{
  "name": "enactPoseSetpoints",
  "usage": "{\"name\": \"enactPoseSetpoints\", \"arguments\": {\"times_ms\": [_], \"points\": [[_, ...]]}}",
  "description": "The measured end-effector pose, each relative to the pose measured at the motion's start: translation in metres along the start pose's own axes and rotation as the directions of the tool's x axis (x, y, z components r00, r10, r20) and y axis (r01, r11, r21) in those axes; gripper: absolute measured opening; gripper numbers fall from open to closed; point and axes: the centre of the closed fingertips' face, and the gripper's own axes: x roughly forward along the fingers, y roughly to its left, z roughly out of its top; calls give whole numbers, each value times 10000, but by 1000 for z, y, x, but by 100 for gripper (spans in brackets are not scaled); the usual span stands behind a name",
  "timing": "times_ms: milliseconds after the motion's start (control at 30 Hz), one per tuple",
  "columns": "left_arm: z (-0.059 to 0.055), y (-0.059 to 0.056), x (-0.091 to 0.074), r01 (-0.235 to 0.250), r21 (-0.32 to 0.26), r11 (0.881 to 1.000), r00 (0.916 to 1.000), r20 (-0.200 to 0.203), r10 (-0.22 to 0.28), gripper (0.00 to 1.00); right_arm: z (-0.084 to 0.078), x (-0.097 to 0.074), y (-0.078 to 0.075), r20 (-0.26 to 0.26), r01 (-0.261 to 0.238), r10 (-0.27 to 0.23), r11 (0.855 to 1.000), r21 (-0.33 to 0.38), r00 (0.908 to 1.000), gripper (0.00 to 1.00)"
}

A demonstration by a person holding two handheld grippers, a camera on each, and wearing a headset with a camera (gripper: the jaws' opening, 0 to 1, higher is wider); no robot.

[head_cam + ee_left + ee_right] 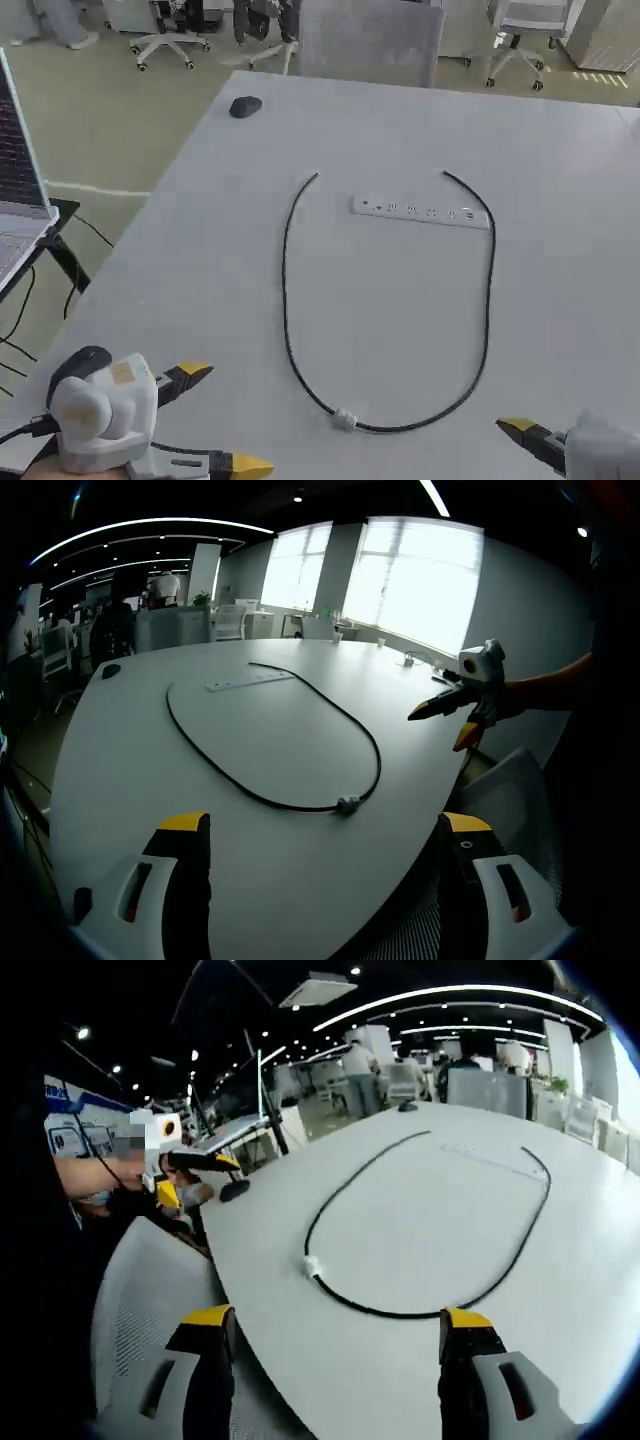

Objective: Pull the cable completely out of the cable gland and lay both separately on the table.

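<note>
A thin black cable (284, 290) is laid out in a long U-shaped loop on the white, matt surface (400, 320). Its two free ends are pointed towards the far side, and the bend is turned to the near edge. A small pale-grey cable gland (345, 419) is seated on the cable at the near bend, slightly left of the middle, and black cable is seen running out of both of its sides. The gland is rested on the surface.

A flat white power strip (420, 211) is placed across the far part of the loop, between the two legs. Its right end is just beside or touching the right leg; which of the two cannot be told.

The left tool (222, 420) is held at the near left corner, with its yellow-tipped jaws spread wide and nothing between them. The right tool (335, 1320) is held at the near right edge, likewise released, with bare surface seen between its jaws. Both tools are kept apart from the cable and the gland.

A dark oval computer mouse (245, 106) is set at the far left corner of the surface. An open laptop (15, 190) is stood on a separate stand to the left.
</note>
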Motion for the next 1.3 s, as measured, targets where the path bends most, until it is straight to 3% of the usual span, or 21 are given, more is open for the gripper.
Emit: {"name": "enactPoseSetpoints", "arguments": {"times_ms": [300, 567, 933, 1300], "points": [[3, 0, 2, -113, -102, 9999, 9996, 268, 116, 96, 0, 2, -1, 162, -107, 105, 9998, 145, 9998, 71], [-3, 3, 1, -287, 41, 9996, 9996, -47, 287, 97, 6, -1, -2, 209, -290, 290, 9996, -23, 9994, 72], [-7, -3, 3, -222, -32, 9997, 9996, -200, 222, 96, 9, 13, -2, -51, -384, 383, 9991, -193, 9993, 73], [-11, 1, 0, -194, -186, 9996, 9994, -305, 188, 94, 20, 28, -12, -203, -343, 340, 9992, -187, 9992, 71]]}}
